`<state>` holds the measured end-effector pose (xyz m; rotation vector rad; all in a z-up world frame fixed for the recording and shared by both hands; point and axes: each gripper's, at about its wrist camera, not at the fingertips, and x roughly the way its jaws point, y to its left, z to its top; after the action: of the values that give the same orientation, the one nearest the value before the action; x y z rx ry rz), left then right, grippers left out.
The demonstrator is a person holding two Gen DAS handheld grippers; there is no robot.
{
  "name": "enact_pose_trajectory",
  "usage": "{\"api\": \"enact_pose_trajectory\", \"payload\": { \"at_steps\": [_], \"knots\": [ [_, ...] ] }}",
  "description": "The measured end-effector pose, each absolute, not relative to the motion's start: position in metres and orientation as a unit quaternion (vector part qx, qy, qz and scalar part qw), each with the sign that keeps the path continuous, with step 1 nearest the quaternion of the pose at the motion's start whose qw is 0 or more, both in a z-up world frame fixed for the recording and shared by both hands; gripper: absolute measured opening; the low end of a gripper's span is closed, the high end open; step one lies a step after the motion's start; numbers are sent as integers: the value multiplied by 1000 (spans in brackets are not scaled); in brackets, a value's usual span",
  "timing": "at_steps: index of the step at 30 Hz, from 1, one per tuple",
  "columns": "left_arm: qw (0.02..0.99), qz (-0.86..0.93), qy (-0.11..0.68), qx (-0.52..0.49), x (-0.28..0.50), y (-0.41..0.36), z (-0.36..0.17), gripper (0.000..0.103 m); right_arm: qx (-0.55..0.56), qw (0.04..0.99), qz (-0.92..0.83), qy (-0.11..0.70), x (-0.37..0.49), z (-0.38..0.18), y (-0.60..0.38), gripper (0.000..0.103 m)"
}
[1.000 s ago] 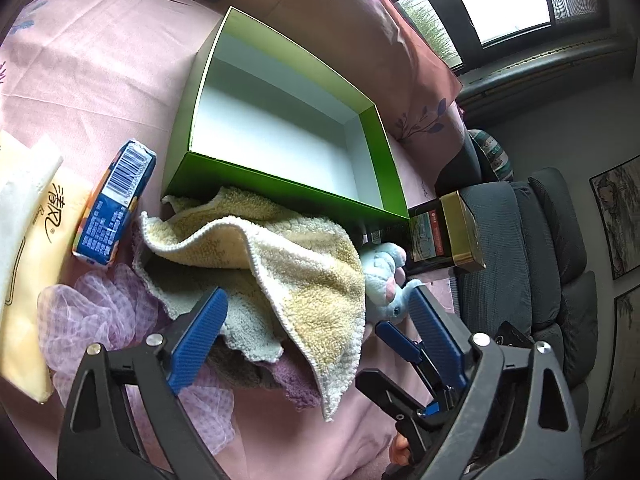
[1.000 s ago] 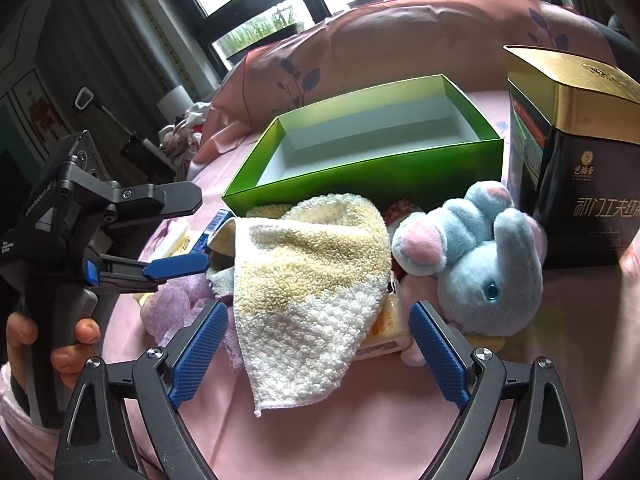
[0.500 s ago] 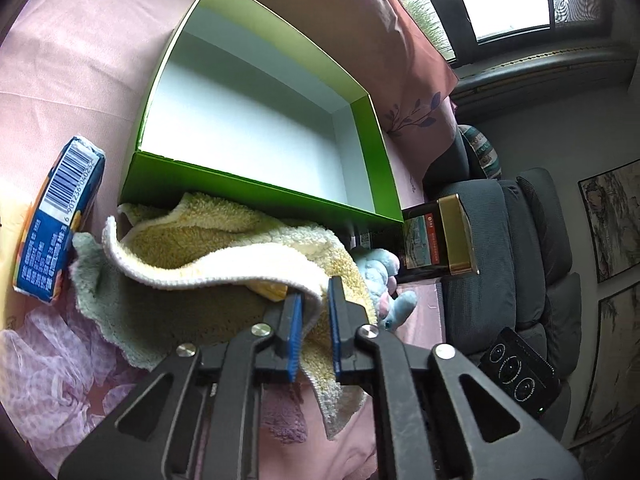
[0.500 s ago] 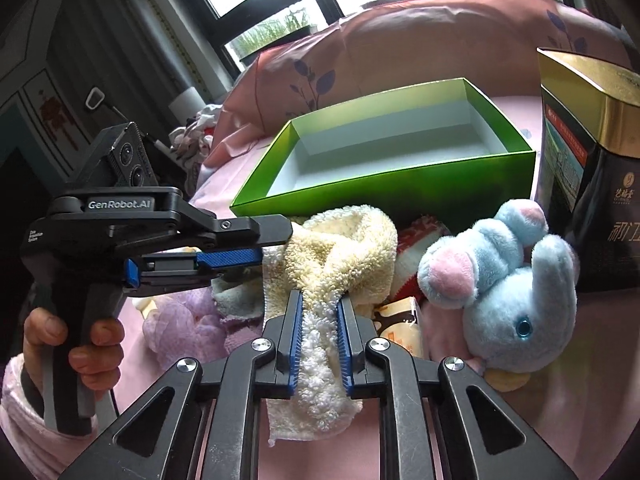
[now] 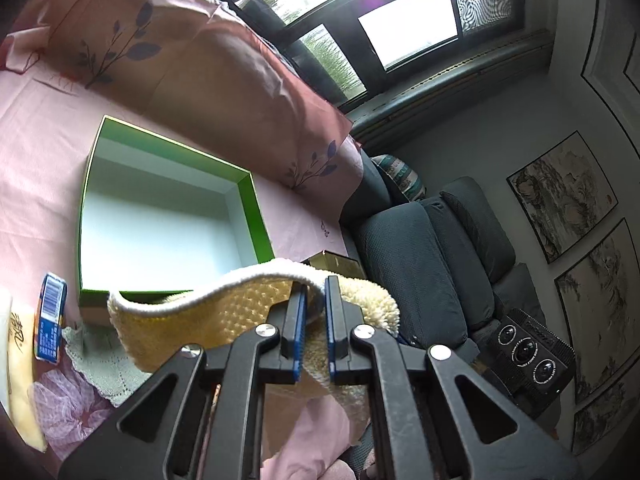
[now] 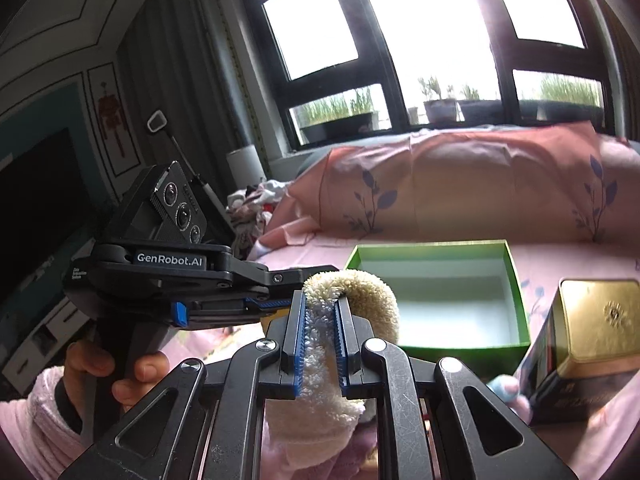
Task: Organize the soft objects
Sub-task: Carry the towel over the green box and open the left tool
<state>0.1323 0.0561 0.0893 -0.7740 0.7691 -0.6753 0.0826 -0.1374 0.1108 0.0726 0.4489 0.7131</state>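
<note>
Both grippers pinch the same cream and yellow towel (image 5: pixel 208 316), lifted off the pink bed. My left gripper (image 5: pixel 315 286) is shut on its white edge. My right gripper (image 6: pixel 321 300) is shut on a fold of the towel (image 6: pixel 356 292), which bulges over the fingers. In the right wrist view the left gripper (image 6: pixel 288 298) comes in from the left, held by a hand (image 6: pixel 100 368). An open green box (image 5: pixel 168 216) (image 6: pixel 436 304) with a white inside lies beyond the towel. A blue plush toy (image 6: pixel 506 390) peeks out low at the right.
A black and gold tin (image 6: pixel 588 340) stands right of the box. A blue packet (image 5: pixel 50 316), a yellow tissue pack (image 5: pixel 18 364), a grey-green cloth (image 5: pixel 108 368) and pink mesh (image 5: pixel 68 412) lie at left. Pink pillows (image 5: pixel 192 68) back the bed; a dark sofa (image 5: pixel 432 248) stands right.
Both grippers closed on the towel, then rose with it; the towel has come up off the pile and the box now sits farther below.
</note>
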Motion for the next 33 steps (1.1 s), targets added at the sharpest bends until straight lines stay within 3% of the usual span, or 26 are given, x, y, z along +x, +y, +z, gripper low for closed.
{"api": "enact_pose_trajectory", "payload": {
  "at_steps": [6,14,17,18,19,21,22,24,28,29,30,33],
  "knots": [
    [821,-310,339,-339,174,49,114,5,40,926,333,176,120,141,-131,14],
    [821,-262,378,-337,250,51,79,6,41,928,301,217,200,120,-124,14],
    [821,-224,409,-330,271,50,49,19,35,923,276,268,230,91,-123,16],
    [820,-212,421,-324,276,49,38,34,30,919,265,289,238,81,-122,24],
    [819,-199,432,-322,280,50,28,55,26,917,252,309,244,70,-122,39],
    [815,-172,451,-320,285,53,10,68,20,915,228,332,252,52,-125,61],
    [812,-165,458,-322,286,54,2,75,19,913,224,340,253,45,-128,66],
    [805,-155,470,-328,285,58,-8,84,21,909,226,350,251,40,-133,66],
    [809,-145,473,-318,274,62,-3,89,19,905,244,348,227,42,-142,67],
    [812,-144,470,-313,269,63,1,93,17,905,249,343,217,44,-144,67],
    [817,-143,467,-307,263,63,6,103,15,907,252,338,207,47,-146,68],
    [835,-132,455,-280,243,61,20,102,17,911,257,323,180,55,-154,78]
  ]
}}
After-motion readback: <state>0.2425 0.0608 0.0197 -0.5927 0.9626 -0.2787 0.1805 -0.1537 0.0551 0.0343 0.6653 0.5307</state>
